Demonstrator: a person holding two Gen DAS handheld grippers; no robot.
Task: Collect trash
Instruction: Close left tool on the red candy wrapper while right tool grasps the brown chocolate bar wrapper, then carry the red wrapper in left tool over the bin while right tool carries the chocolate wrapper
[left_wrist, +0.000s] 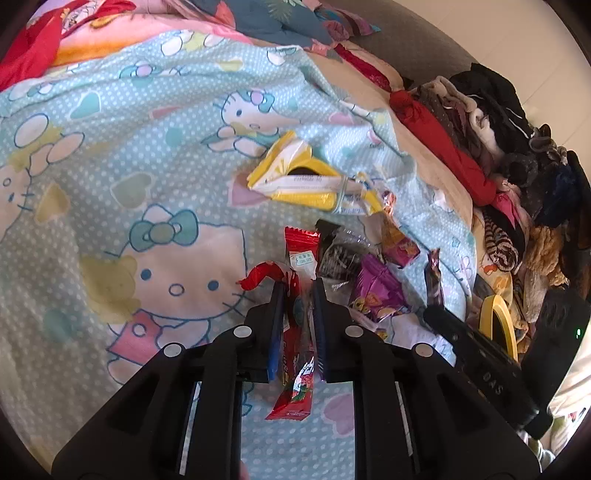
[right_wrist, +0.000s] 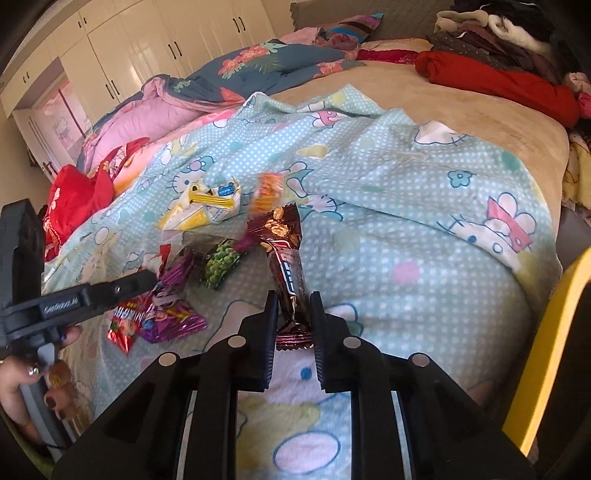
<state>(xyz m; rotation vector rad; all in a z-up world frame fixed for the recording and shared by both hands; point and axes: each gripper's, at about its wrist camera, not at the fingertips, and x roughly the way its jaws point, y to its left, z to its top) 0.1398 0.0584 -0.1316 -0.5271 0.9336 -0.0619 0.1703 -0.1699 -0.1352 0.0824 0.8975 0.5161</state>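
Both grippers are clamped on trash: the left gripper (left_wrist: 299, 291) on a long red plastic wrapper (left_wrist: 297, 332) running lengthwise between its fingers, the right gripper (right_wrist: 293, 299) likewise on a brown foil bar wrapper (right_wrist: 286, 258), with the yellow-rimmed bin (right_wrist: 546, 354) nearest the right gripper.

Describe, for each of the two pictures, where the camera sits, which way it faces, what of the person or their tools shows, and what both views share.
Left wrist: on the left gripper, facing down onto the cartoon-print sheet; its fingers pinch a red wrapper; the right gripper shows at right.
Right wrist: on the right gripper, facing across the bed toward the wardrobe doors; it pinches a brown wrapper; the left gripper and a hand show at left.
Shared: the sheet, the yellow-white packet, the purple wrappers.
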